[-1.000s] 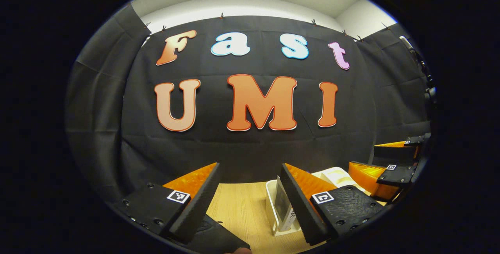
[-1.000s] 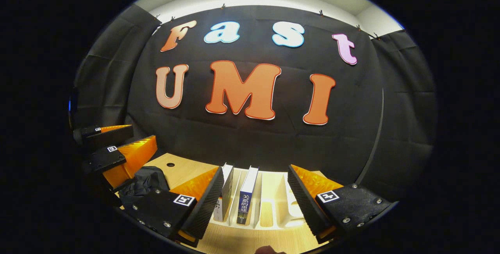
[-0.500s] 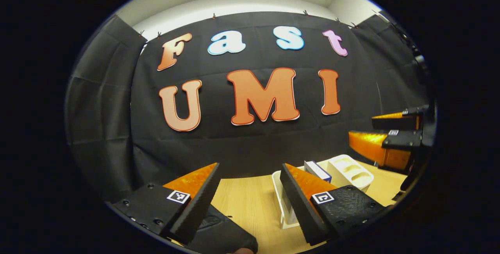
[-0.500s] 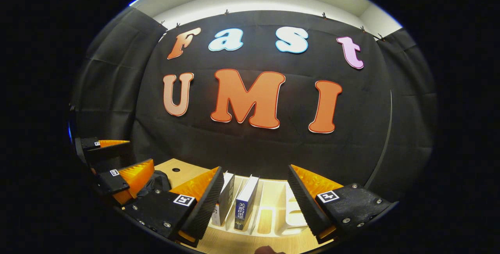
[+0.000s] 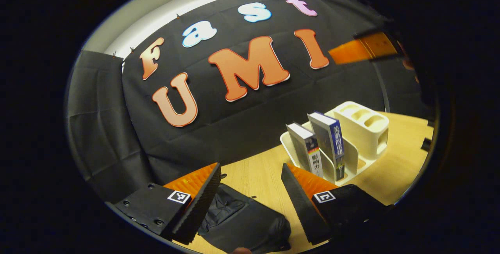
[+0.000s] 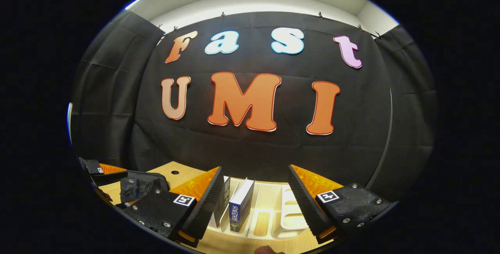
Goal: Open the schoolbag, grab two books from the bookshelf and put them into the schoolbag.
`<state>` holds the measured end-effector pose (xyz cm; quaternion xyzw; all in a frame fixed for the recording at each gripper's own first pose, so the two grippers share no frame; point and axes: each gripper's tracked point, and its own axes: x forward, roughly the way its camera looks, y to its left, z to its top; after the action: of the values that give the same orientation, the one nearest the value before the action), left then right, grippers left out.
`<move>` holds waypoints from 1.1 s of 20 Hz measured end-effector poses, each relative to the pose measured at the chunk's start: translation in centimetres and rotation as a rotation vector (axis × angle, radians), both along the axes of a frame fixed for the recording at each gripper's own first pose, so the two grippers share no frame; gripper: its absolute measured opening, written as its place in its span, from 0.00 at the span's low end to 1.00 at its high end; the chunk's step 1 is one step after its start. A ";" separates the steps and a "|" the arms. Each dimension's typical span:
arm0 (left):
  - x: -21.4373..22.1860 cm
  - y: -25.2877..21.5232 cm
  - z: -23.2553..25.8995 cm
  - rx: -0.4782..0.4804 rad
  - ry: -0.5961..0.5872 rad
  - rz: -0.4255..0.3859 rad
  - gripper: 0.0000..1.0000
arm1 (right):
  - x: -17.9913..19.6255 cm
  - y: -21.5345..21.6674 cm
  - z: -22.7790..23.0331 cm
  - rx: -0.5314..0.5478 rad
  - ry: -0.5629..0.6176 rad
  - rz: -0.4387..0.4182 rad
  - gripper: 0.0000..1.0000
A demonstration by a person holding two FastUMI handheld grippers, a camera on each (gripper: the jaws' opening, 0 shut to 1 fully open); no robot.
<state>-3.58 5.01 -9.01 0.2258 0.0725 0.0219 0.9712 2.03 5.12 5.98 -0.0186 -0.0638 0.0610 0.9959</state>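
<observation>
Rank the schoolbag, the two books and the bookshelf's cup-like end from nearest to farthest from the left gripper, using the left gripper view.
1. schoolbag, lying below the left gripper.
2. white-spined book, ahead to the right.
3. blue-spined book, just beyond it.
4. bookshelf cup-like end, farthest right.

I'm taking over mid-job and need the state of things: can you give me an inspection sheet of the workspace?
Surface: light wooden table, with a small round hole.
Job's things: black fabric schoolbag lying on the table, looks closed; two upright books, white-spined book and blue-spined book, in the cream plastic bookshelf rack.
Clutter: nothing seen.
Grippers: left gripper open, above the schoolbag, holding nothing; right gripper open, facing the rack, holding nothing.
Cables: one thin dark cable hanging along the booth wall.
Surroundings: black cloth booth wall, white room wall above.
</observation>
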 end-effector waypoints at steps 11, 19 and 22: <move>-1.3 2.0 -10.7 0.311 0.196 0.012 0.98 | 0.9 -1.1 -0.1 0.006 -0.009 -0.001 0.98; -2.8 3.7 -17.2 0.472 0.342 0.009 0.98 | 2.1 -2.1 -0.5 0.007 -0.004 -0.014 0.98; -3.2 4.5 -18.7 0.507 0.375 0.015 0.98 | 2.4 -2.4 -0.6 0.014 0.000 -0.014 0.98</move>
<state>-6.74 9.47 -27.69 0.4601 0.2443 0.0044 0.8536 4.44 2.72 5.34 -0.0119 -0.0641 0.0535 0.9964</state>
